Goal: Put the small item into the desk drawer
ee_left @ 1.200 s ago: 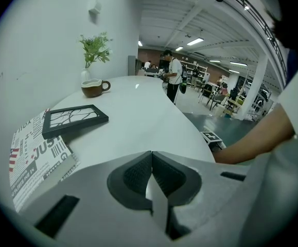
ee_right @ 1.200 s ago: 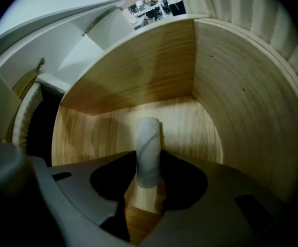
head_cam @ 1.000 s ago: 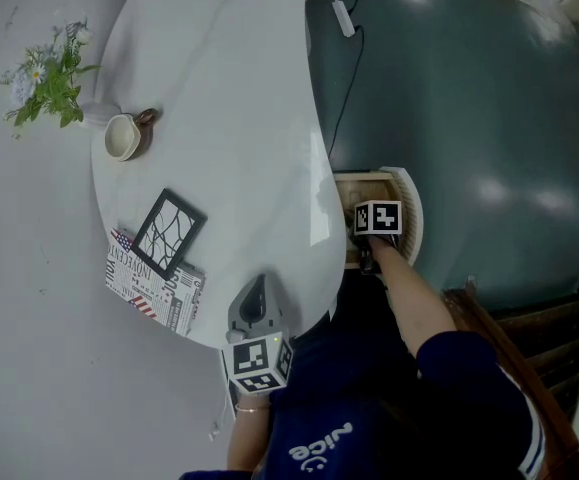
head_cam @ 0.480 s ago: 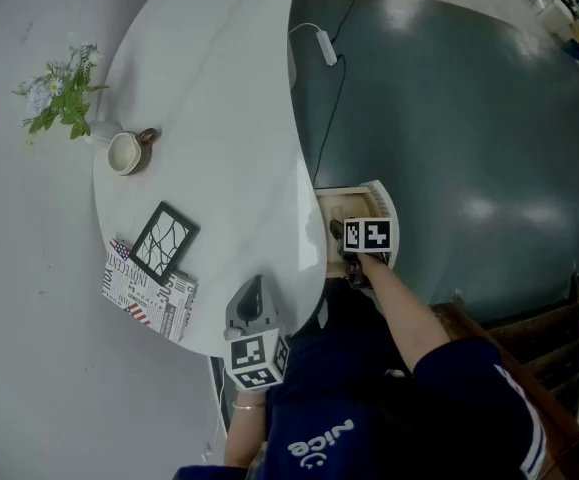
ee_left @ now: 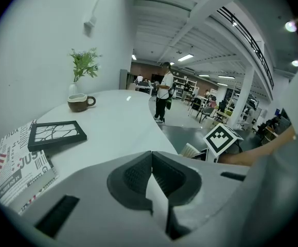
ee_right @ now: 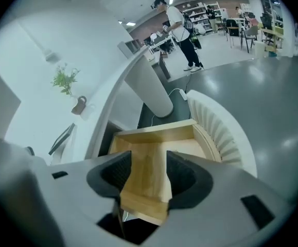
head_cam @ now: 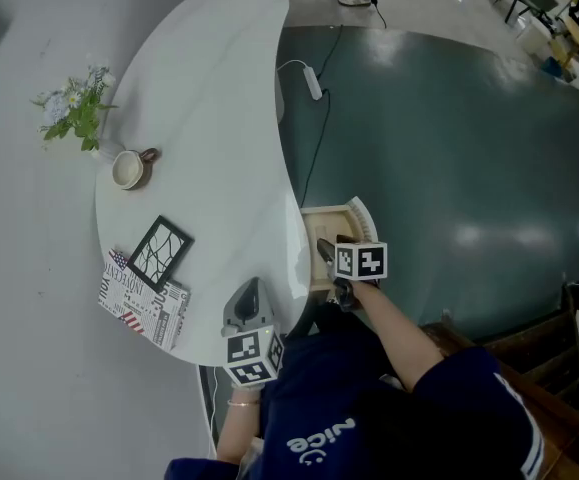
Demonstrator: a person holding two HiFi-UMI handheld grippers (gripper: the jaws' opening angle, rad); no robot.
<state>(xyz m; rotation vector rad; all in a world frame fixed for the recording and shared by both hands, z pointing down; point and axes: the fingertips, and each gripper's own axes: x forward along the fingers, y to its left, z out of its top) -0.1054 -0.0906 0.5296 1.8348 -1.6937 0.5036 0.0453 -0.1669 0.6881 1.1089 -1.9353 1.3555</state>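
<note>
Right gripper (ee_right: 147,167) has backed off toward the person since a second ago, from over the middle of the drawer (head_cam: 324,211) to its near end. Left of the desk (head_cam: 219,118) middle: magazine (head_cam: 134,303), picture frame (head_cam: 160,252) and mug (head_cam: 129,169), all just sitting there. Left gripper (ee_left: 151,163) rests at the desk's near edge, jaws pressed together on nothing. The drawer sticks out open on the desk's right side. The right gripper's jaws are spread over it, only bare wood between. I can't spot the small item anywhere, so my guess is it's already dropped in and only shutting the drawer is left.
</note>
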